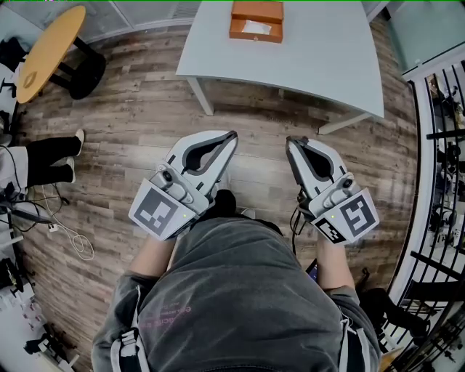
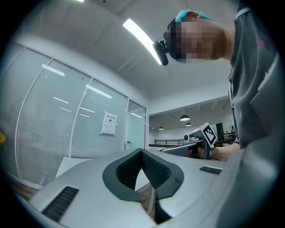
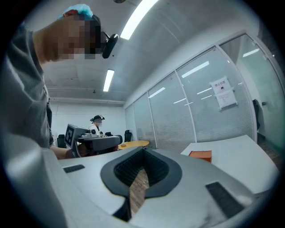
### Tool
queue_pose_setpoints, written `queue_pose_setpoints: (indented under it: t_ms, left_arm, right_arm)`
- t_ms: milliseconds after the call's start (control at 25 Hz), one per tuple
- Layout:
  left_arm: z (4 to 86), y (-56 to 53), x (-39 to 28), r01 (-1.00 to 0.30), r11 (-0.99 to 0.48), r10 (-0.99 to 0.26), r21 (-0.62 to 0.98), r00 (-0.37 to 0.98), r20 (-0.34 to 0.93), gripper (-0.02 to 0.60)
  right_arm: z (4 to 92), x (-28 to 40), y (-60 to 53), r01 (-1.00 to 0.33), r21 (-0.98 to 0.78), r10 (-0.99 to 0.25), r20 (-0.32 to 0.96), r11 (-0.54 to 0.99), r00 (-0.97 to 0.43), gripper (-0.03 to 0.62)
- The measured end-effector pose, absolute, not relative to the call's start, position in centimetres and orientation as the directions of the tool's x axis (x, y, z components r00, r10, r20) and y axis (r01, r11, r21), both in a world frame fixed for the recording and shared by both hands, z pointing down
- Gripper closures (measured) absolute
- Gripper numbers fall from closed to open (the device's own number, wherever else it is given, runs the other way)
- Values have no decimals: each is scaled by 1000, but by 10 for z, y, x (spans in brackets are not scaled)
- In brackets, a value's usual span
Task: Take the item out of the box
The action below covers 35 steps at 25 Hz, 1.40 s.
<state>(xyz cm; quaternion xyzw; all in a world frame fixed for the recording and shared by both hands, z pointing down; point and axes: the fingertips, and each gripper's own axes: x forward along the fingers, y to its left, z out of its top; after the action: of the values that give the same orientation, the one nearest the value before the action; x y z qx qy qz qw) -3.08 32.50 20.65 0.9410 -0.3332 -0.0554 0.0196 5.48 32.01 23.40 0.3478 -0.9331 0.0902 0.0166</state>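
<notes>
Head view looks steeply down; the right gripper view, low, faces the same distant table [image 1: 290, 51].

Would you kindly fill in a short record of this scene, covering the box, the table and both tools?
box: orange, white label on top, on the far part of the table
table: pale, ahead of the person, nothing else seen on it
left tool: jaws together, nothing between them, held near the body above the floor
right tool: jaws together, nothing between them, beside the left one
floor: wood planks
task state: not begun; both tools well short of the box
</notes>
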Motion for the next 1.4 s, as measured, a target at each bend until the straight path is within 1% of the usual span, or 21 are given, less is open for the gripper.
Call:
queue_pose_setpoints:
  t_ms: [880,1320,1400]
  left_arm:
    - [217,196,-105,-578,-808,-588,116,804,-86,578]
    - [218,155,-138,-548,-828,-558,117,825,-92,578]
    - [217,151,-141,-542,-832,-553,116,826,-108,578]
  right_arm:
    - [237,-20,196,-694,-160,-682,128,703,-720,589]
    - [234,-52,159,-720,-147,-708,136,678,-693,589]
    - [235,-55,155,-724,-146,-711,137,674,-689,589]
